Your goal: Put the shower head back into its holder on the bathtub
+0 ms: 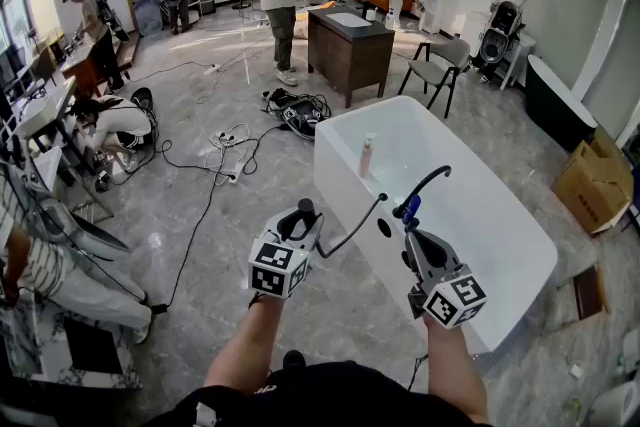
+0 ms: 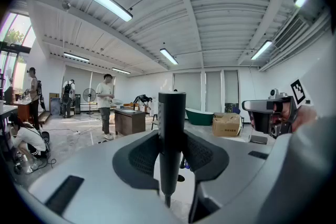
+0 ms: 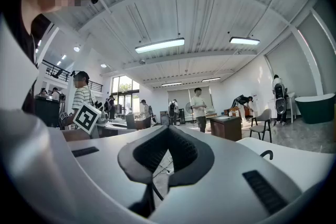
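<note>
- Not done yet: black stick-shaped shower head (image 2: 171,123) out of its holder, up in the air just to the near left of the big white bathtub (image 1: 535,260).
- Gripped upright between the two jaws of the left gripper (image 1: 298,227), squeezed from both sides.
- Joined by a thin black hose (image 1: 352,235) to the near rim of the bathtub.
- Right gripper (image 1: 412,240): jaws closed tight, nothing plainly held, just beside the black curved tap (image 1: 432,179) on the near rim.
- Small dark round hole (image 1: 385,227) in the rim, between the two grippers. Maybe the holder, but hard to tell.
- Left to do, by the look of it: carry the shower head right to the rim, line it up, slide it down into the holder, then let go.
- Inside the bathtub: no water to see, only smooth white walls.
- Small pale bottle (image 1: 368,155) standing at the far left side of the bathtub. On the rim or inside it, cannot tell.
- Brown cardboard box (image 1: 595,180) on the floor to the right of the bathtub, well apart from both grippers. Nothing to see of what is inside.
</note>
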`<action>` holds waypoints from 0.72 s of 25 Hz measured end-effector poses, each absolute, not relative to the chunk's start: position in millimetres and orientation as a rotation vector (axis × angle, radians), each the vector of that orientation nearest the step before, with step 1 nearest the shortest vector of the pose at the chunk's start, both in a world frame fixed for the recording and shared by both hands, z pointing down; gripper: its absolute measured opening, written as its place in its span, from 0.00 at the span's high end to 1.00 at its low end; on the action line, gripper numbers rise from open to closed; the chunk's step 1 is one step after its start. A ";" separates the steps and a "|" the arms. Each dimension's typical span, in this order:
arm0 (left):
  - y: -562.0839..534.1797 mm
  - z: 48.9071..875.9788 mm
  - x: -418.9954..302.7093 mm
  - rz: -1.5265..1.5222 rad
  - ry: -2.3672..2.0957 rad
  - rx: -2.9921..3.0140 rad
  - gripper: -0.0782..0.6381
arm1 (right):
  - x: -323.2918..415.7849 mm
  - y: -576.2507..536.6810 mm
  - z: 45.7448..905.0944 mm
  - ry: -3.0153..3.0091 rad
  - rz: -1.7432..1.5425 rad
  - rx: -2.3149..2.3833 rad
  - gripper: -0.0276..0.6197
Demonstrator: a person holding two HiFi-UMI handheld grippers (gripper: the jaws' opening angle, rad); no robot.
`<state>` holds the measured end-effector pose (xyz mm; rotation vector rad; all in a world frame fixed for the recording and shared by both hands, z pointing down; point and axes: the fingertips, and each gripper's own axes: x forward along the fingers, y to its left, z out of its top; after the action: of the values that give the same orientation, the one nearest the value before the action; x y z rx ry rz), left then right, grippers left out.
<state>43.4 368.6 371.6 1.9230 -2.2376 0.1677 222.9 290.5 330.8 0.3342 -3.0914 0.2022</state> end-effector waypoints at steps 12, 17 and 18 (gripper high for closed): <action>352.5 373.2 2.9 0.169 -2.208 1.972 0.69 | 186.7 280.5 339.2 -3.076 0.204 0.399 0.94; 354.3 375.0 -14.4 0.163 -2.191 2.001 0.69 | 171.3 292.6 346.8 -3.055 0.195 0.409 0.94; 355.5 375.8 -17.6 0.162 -2.187 2.007 0.69 | 168.2 296.4 347.9 -3.056 0.199 0.409 0.94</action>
<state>-17.6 355.5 375.8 2.0072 -2.1875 0.1624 168.2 296.4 347.9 0.4090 -3.0562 0.1992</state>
